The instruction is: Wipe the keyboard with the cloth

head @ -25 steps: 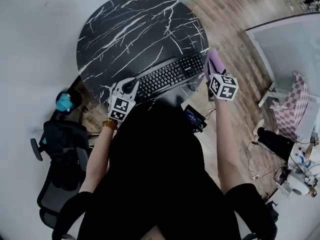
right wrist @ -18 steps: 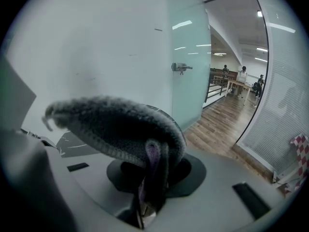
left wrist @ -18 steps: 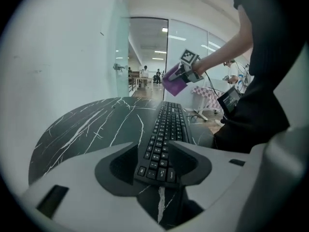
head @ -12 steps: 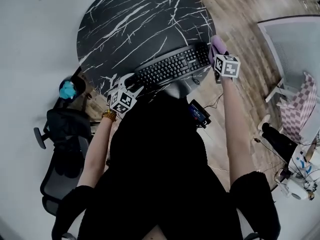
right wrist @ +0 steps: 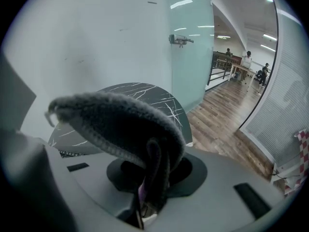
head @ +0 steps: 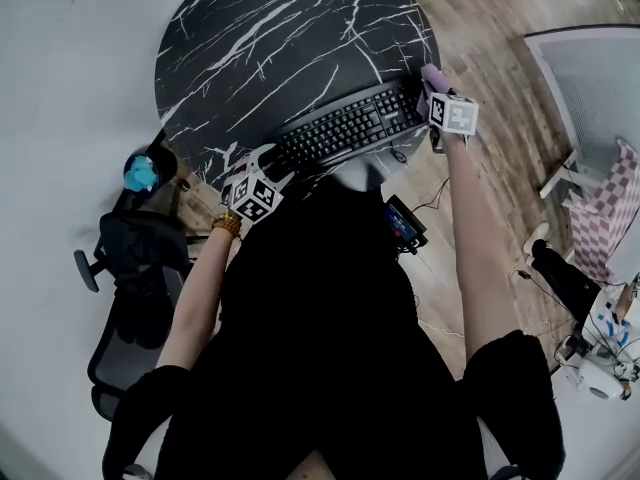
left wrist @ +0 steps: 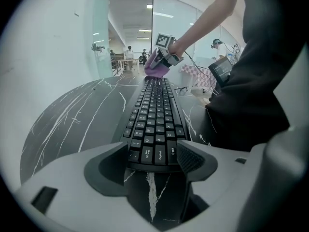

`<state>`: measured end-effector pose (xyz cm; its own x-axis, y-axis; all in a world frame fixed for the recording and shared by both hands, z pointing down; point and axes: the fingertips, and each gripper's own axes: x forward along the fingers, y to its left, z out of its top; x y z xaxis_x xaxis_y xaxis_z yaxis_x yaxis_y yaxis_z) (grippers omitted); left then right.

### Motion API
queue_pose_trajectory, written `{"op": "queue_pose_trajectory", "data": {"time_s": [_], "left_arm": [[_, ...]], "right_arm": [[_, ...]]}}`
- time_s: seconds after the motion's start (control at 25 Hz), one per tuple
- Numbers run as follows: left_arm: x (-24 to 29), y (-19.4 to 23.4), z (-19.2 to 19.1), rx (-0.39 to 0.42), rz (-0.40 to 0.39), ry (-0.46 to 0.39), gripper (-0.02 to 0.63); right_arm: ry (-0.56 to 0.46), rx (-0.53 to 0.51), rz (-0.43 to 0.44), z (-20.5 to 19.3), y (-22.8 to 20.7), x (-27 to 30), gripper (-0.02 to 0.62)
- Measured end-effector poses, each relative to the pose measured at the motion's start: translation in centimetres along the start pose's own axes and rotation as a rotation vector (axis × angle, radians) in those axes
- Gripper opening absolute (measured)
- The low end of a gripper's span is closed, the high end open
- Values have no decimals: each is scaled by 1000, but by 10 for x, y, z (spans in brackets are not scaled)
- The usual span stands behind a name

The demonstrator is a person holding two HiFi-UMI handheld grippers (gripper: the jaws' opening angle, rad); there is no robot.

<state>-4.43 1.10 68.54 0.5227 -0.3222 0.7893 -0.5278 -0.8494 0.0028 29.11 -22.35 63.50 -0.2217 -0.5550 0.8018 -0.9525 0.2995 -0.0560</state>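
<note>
Both grippers came down toward the keyboard (head: 345, 128) versus a second ago. Left gripper (left wrist: 152, 164) had just been opening; its jaws stood wide, straddling the keyboard's left end, pads not pressing, so released and empty. Right gripper (head: 432, 93) was clenched on the purple cloth (head: 431, 73), bunched at the keyboard's right end; couldn't tell whether it touched the keys. My read: left was set to brace the keyboard and the wipe hadn't started. Keyboard lay by the near edge of a round black marble-look table (head: 270, 38), nothing else on it. Wood floor (head: 480, 28) ran beyond the keyboard's right end, and an office chair (head: 130, 288) stood left of it.
</note>
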Motion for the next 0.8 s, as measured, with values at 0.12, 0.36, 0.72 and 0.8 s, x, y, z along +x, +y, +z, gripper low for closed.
{"op": "queue_pose_trajectory", "data": {"time_s": [0.12, 0.36, 0.72, 0.8], "left_arm": [[2, 1, 1, 3, -2, 1, 302], [2, 1, 1, 5, 2, -13, 302], [1, 0, -1, 1, 1, -27, 302], [2, 1, 0, -1, 3, -34, 302]], "right_arm": [[8, -7, 18, -4, 4, 9, 72], [35, -28, -22, -20, 7, 23, 83], [24, -215, -89, -34, 20, 33, 83], [16, -231, -93, -34, 21, 32, 83]]}}
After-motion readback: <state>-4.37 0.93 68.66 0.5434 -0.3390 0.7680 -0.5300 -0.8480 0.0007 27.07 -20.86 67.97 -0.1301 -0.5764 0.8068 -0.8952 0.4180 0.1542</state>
